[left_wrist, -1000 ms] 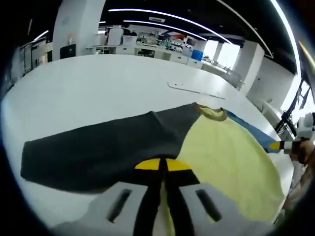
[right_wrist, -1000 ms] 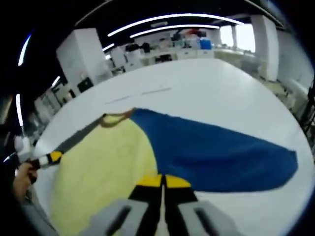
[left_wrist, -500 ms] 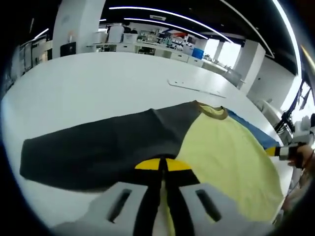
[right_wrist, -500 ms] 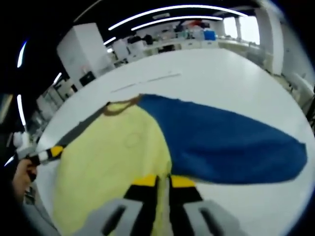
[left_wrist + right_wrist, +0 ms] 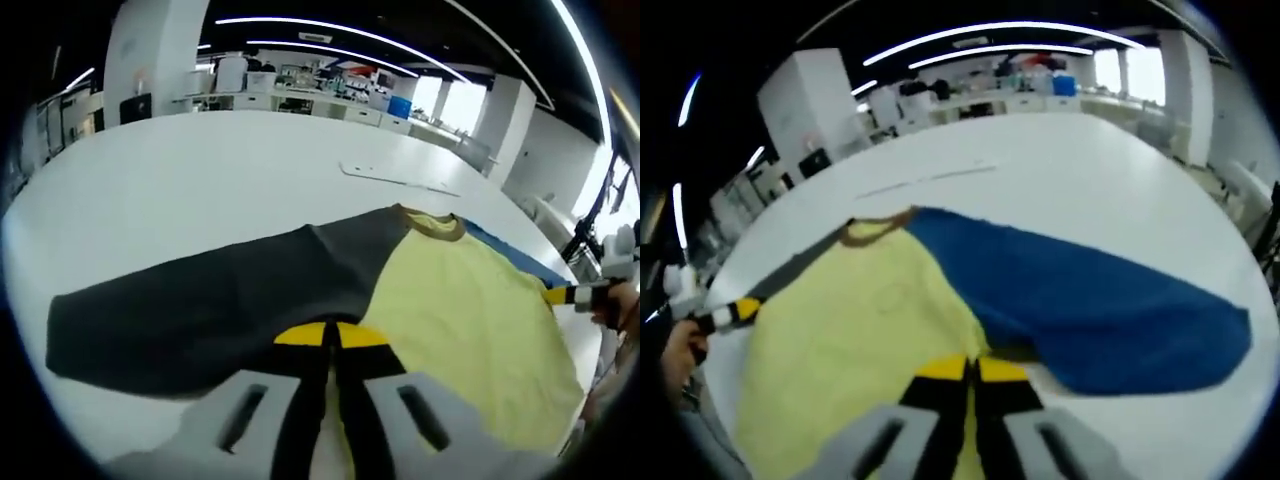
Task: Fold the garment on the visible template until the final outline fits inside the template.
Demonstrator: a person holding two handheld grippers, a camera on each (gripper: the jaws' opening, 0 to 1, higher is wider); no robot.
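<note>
Garment point(image 5: 460, 310) lies flat & spread on white table: pale yellow body, olive-brown collar point(image 5: 432, 226), dark grey sleeve point(image 5: 210, 310) stretched out one side, blue sleeve point(image 5: 1090, 300) out the other. Unfolded; hem nearest the cams. Template outline not discernible.

The worktop point(image 5: 200, 190) is a large white surface extending toward 12 o'clock in both views. Beyond its far edge stand white desks and cabinets point(image 5: 300, 98) carrying assorted equipment, including a blue bin point(image 5: 401, 108). A broad white column point(image 5: 150, 55) rises at 11 o'clock in the left gripper view. Curved strip lights point(image 5: 330, 25) cross the dark ceiling. Bright windows point(image 5: 455, 105) admit daylight at 1 o'clock.
</note>
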